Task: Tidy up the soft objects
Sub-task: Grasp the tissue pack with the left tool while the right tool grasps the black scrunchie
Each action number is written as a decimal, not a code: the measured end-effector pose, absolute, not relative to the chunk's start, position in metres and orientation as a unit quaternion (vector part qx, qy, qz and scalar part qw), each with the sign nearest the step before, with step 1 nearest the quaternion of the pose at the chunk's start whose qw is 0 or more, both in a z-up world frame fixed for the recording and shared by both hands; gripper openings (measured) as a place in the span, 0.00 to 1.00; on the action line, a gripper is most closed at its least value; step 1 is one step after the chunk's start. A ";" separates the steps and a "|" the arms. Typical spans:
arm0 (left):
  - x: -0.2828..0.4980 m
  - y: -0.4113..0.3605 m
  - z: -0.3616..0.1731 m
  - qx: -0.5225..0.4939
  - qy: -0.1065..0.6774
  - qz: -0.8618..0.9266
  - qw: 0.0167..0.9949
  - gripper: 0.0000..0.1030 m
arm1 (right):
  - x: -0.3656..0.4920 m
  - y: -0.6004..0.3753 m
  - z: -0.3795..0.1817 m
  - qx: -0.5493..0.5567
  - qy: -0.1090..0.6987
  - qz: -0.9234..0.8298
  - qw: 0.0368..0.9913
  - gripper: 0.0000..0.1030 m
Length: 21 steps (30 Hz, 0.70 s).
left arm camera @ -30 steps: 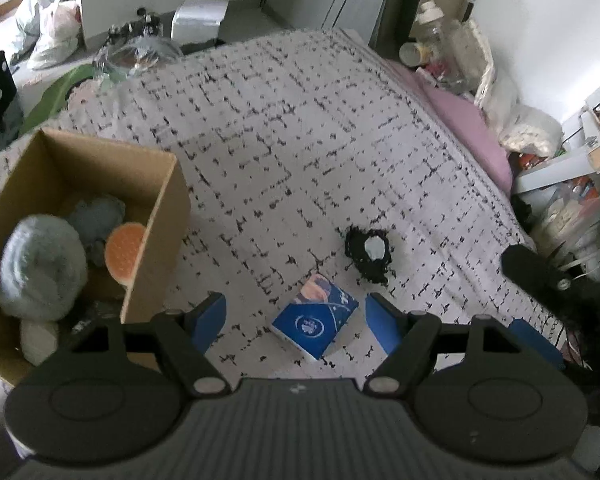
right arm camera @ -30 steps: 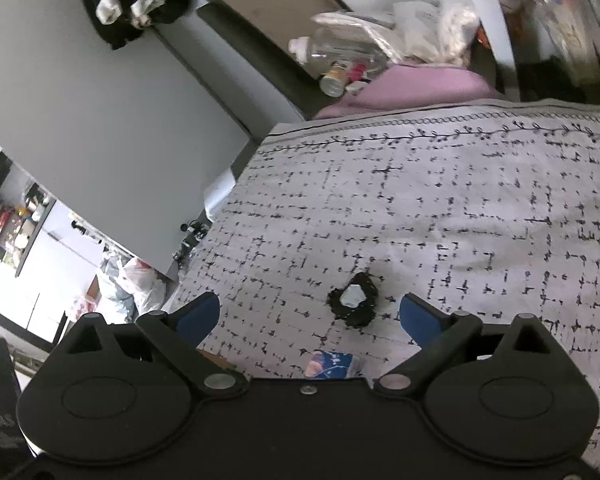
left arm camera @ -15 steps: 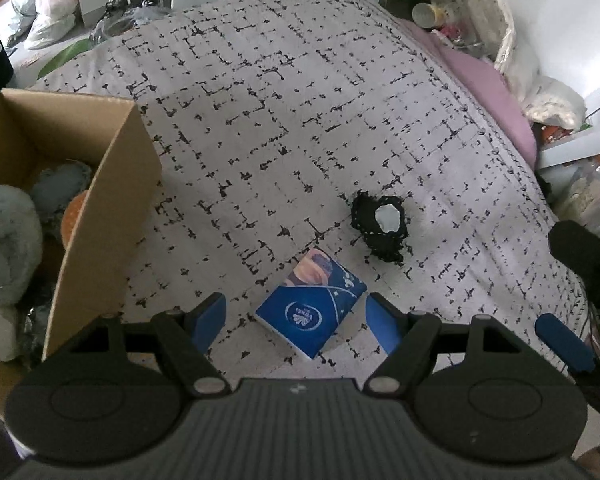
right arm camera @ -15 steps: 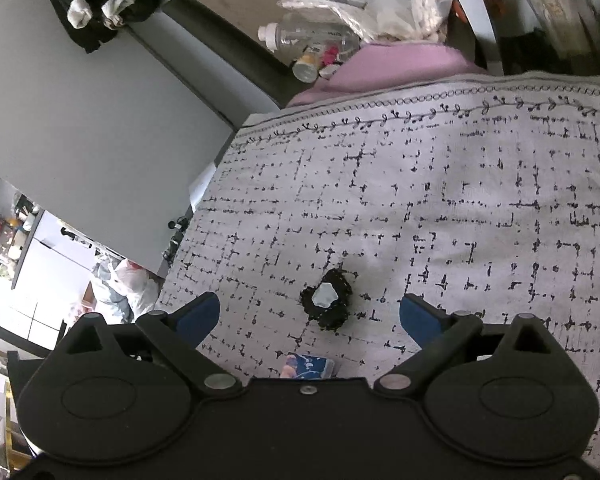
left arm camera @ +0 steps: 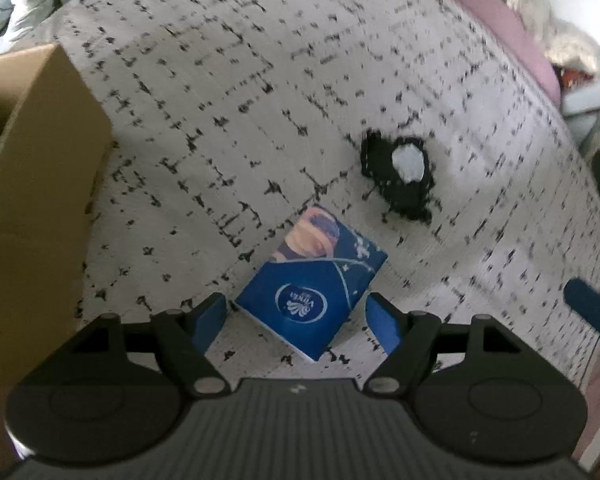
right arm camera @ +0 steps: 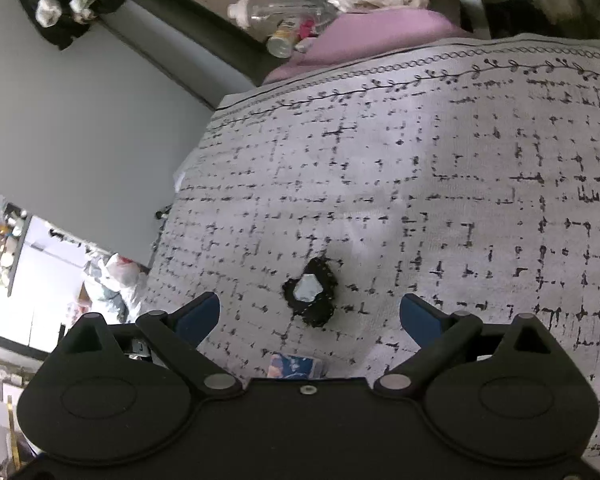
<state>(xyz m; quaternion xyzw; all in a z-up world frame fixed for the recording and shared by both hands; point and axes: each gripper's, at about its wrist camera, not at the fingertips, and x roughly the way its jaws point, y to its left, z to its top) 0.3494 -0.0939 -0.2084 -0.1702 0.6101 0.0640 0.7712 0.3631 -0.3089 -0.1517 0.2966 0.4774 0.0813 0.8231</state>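
Observation:
A blue tissue pack (left arm camera: 312, 280) lies on the patterned bedspread (left arm camera: 220, 80). My left gripper (left arm camera: 298, 316) is open, low over the bed, with its fingers on either side of the pack's near end. A small black fuzzy thing with a white centre (left arm camera: 398, 172) lies just beyond the pack to the right. In the right wrist view my right gripper (right arm camera: 310, 312) is open, and the black fuzzy thing (right arm camera: 310, 298) sits between its fingertips, a little ahead. The tissue pack (right arm camera: 296, 366) shows just under that gripper's body.
A cardboard box (left arm camera: 32, 184) stands at the left of the left gripper. A pink pillow (right arm camera: 384, 36) and bottles (right arm camera: 276, 12) lie at the bed's far end. A grey wall (right arm camera: 80, 120) runs along the bed's left side. The right gripper's blue finger (left arm camera: 588, 308) shows at the right.
My left gripper has moved forward and down, so the tissue pack now sits between its fingers. My right gripper has come closer to the black fuzzy thing, which is now centred between its fingers.

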 end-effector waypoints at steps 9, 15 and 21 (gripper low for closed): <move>0.362 -0.081 -0.212 -0.162 0.600 0.069 0.780 0.63 | 0.379 -0.303 -0.172 0.286 0.501 0.062 0.814 0.87; 0.375 -0.065 -0.208 -0.188 0.588 0.070 0.783 0.54 | 0.390 -0.289 -0.185 0.281 0.518 0.069 0.805 0.77; 0.393 -0.050 -0.204 -0.199 0.585 0.077 0.783 0.54 | 0.405 -0.279 -0.200 0.279 0.533 0.060 0.796 0.76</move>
